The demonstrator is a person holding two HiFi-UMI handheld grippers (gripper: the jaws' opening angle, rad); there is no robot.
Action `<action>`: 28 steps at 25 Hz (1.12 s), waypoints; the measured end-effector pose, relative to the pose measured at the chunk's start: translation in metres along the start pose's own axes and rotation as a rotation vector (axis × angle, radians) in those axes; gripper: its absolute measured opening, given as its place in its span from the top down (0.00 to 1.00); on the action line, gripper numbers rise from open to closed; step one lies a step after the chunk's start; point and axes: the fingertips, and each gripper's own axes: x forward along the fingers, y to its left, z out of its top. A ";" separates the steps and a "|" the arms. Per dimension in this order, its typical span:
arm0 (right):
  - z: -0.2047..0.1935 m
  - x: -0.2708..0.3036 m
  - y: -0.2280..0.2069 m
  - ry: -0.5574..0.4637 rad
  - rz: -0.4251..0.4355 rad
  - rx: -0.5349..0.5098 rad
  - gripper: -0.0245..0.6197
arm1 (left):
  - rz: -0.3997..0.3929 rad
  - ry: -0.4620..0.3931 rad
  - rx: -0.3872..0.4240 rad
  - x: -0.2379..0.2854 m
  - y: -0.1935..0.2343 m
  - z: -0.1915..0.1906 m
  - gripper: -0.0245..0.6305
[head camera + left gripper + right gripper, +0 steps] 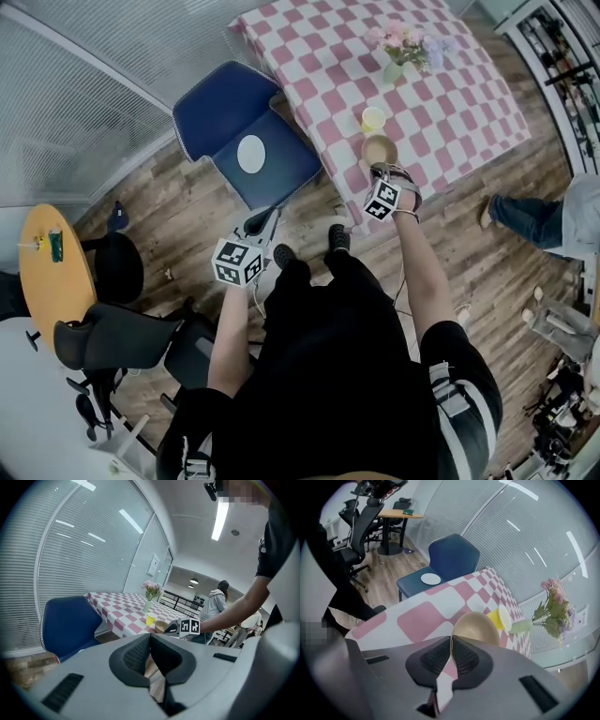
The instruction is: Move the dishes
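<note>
Left gripper (pixel 150 644): jaws together, nothing between them, held short of the bench (pixel 469 112). Right gripper (pixel 451 644): jaws clamped on the near rim of the tan bowl (pixel 476 627), over the bench edge. The bowl looks rigid, light, smooth and probably breakable, so the rim pinch should be kept firm. Just beyond is a yellow cup (pixel 500 618), to be taken by its wall. On the blue chair (pixel 234 122) lies a white plate (pixel 250 153), thin and flat, best taken at its edge. The checked cloth may slide. Wood floor (pixel 469 272), blinds behind.
</note>
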 end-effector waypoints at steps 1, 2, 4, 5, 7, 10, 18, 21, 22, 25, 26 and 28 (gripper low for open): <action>-0.011 0.000 -0.004 0.005 -0.001 0.004 0.92 | 0.000 0.000 0.002 0.007 -0.005 0.001 0.93; -0.021 0.000 -0.009 0.009 -0.003 0.007 0.92 | 0.001 0.000 0.003 0.013 -0.010 0.002 0.93; -0.041 0.000 -0.017 0.016 -0.007 0.012 0.92 | 0.004 0.000 0.004 0.023 -0.020 0.005 0.93; -0.051 0.000 -0.021 0.019 -0.007 0.015 0.92 | 0.006 0.000 0.005 0.028 -0.024 0.006 0.93; -0.069 0.001 -0.030 0.029 -0.009 0.021 0.92 | 0.010 -0.002 0.005 0.039 -0.033 0.009 0.93; -0.091 0.006 -0.044 0.040 -0.015 0.035 0.92 | 0.017 -0.002 0.001 0.054 -0.044 0.011 0.93; -0.133 0.019 -0.074 0.050 -0.029 0.050 0.92 | 0.039 0.005 -0.010 0.087 -0.066 0.015 0.93; -0.141 0.020 -0.086 0.044 -0.029 0.068 0.92 | 0.046 0.005 -0.010 0.096 -0.072 0.018 0.93; -0.143 0.021 -0.090 0.044 -0.033 0.074 0.92 | 0.048 0.005 -0.009 0.098 -0.073 0.019 0.93; -0.150 0.024 -0.100 0.045 -0.041 0.076 0.92 | 0.057 0.003 -0.008 0.103 -0.076 0.021 0.93; -0.152 0.025 -0.103 0.045 -0.040 0.075 0.92 | 0.060 0.001 -0.008 0.104 -0.076 0.022 0.93; -0.154 0.026 -0.106 0.043 -0.038 0.073 0.92 | 0.067 0.000 -0.008 0.106 -0.077 0.023 0.93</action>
